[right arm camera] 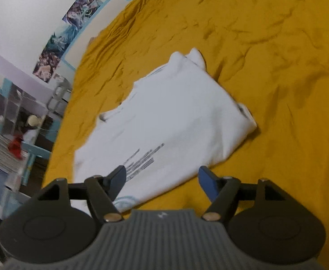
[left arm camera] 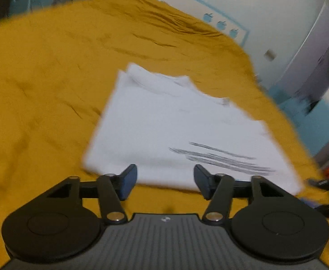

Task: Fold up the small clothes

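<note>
One smooth white folded shirt, creased mustard sheet

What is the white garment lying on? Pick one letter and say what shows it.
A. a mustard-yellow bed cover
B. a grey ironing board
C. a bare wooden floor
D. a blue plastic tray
A: the white garment lies part-folded and flat on the wrinkled mustard-yellow bed cover, which surrounds it on every side in both wrist views.
</note>
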Action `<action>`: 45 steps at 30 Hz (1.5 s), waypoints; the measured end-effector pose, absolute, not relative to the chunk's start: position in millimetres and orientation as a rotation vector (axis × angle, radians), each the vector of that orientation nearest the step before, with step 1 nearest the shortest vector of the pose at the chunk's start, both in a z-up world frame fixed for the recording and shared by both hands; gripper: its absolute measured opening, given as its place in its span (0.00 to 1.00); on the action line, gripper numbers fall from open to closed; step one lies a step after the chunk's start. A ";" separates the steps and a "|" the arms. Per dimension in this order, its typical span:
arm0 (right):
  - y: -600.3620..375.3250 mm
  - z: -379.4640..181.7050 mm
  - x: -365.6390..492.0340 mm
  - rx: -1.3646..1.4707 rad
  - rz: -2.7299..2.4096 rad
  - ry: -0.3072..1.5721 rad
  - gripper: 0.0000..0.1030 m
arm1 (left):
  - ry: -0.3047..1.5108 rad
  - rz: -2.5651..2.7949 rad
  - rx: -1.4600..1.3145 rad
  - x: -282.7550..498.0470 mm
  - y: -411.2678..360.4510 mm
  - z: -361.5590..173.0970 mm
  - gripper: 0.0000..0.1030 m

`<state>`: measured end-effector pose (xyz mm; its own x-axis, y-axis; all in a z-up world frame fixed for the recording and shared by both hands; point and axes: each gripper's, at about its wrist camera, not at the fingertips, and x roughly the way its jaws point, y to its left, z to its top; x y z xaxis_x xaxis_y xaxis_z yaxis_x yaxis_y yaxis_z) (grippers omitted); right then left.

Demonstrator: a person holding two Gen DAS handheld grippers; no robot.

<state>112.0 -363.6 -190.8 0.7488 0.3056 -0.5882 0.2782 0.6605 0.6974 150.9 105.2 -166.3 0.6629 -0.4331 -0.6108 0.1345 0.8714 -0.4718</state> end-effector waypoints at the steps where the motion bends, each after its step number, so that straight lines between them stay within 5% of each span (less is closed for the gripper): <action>1: -366.6 -193.3 107.0 0.900 0.015 0.751 0.65 | 0.803 -0.346 -0.476 149.7 109.5 -173.6 0.56; 10: -377.8 -224.1 102.5 1.032 -0.077 0.721 0.65 | 0.827 -0.196 -0.877 166.2 149.8 -240.6 0.55; 23: -393.2 -249.4 152.6 1.136 -0.176 0.567 0.66 | 0.745 -0.119 -1.011 209.4 155.5 -258.8 0.55; 25: -394.3 -251.3 157.3 1.147 -0.186 0.550 0.58 | 0.752 -0.127 -0.988 213.2 153.1 -259.1 0.37; 27: -395.2 -254.4 163.1 1.112 -0.219 0.586 0.09 | 0.757 -0.128 -0.984 210.5 154.4 -258.9 0.21; 28: -396.0 -256.7 164.2 1.109 -0.226 0.595 0.07 | 0.757 -0.129 -0.991 209.0 155.2 -258.7 0.11; 30: -395.8 -255.6 163.2 1.108 -0.224 0.583 0.07 | 0.749 -0.132 -0.998 207.3 156.4 -257.0 0.09; 45: -370.4 -144.3 145.3 0.991 -0.094 0.443 0.05 | 0.608 -0.288 -0.855 189.2 147.3 -149.7 0.07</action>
